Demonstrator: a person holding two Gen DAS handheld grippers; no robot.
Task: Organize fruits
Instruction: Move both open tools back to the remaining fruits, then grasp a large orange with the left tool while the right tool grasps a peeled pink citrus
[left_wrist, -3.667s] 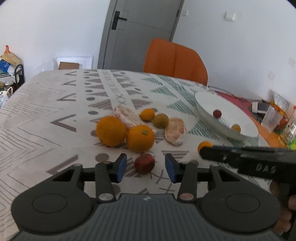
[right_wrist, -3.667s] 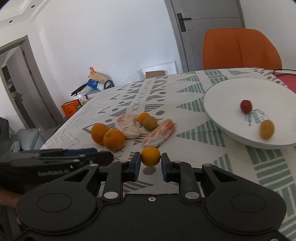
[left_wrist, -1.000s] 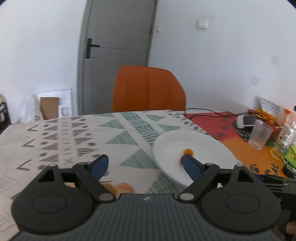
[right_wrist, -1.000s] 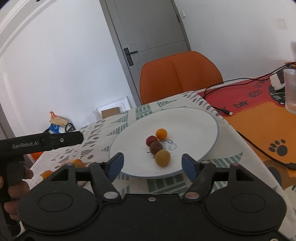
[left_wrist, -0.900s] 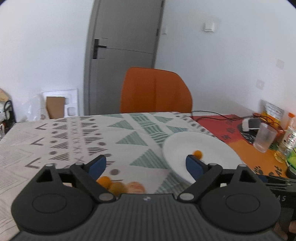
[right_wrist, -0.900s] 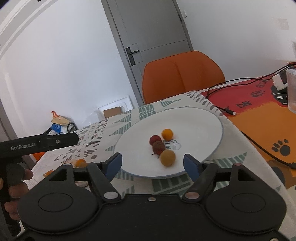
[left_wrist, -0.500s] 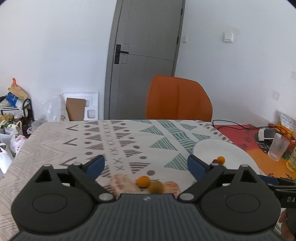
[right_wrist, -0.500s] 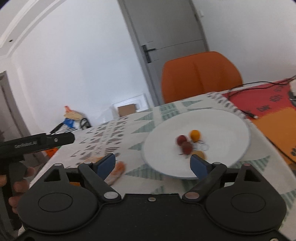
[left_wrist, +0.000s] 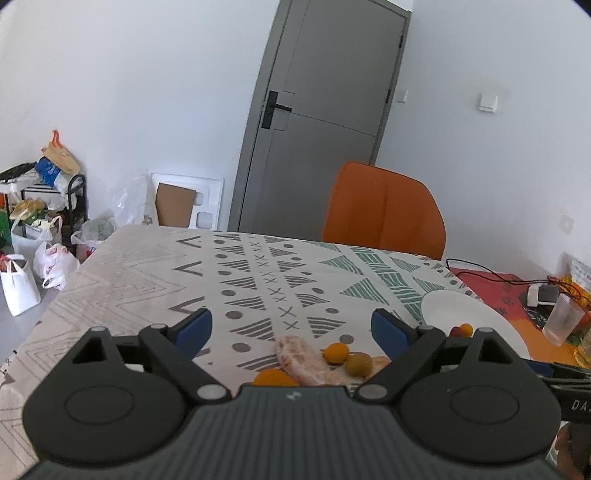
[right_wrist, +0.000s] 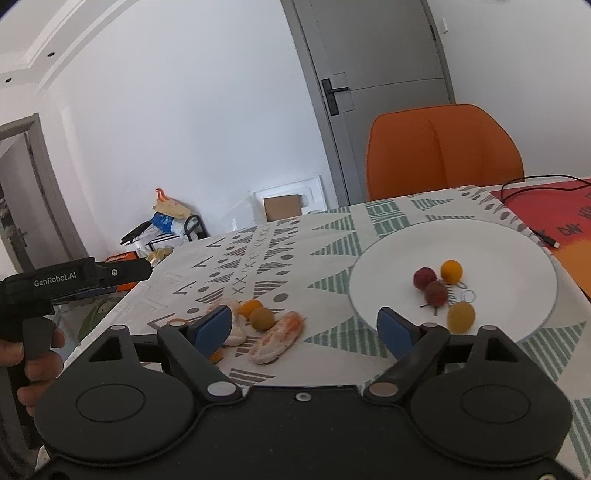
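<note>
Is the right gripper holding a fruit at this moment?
No, the right gripper stands wide open with nothing between its fingers, and four fruits lie on the white plate.

The white plate (right_wrist: 517, 251) holds 4 small fruits (right_wrist: 451, 271); 2 peeled citrus pieces (right_wrist: 277, 338) lie beside it.

Bare tablecloth (right_wrist: 332, 343) separates the fruit cluster (right_wrist: 262, 318) from the plate (right_wrist: 517, 258) holding 4 fruits.

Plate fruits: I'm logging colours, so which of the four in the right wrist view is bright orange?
The small orange fruit at the far side of the white plate; two are dark red, the nearest is dull yellow.
</note>
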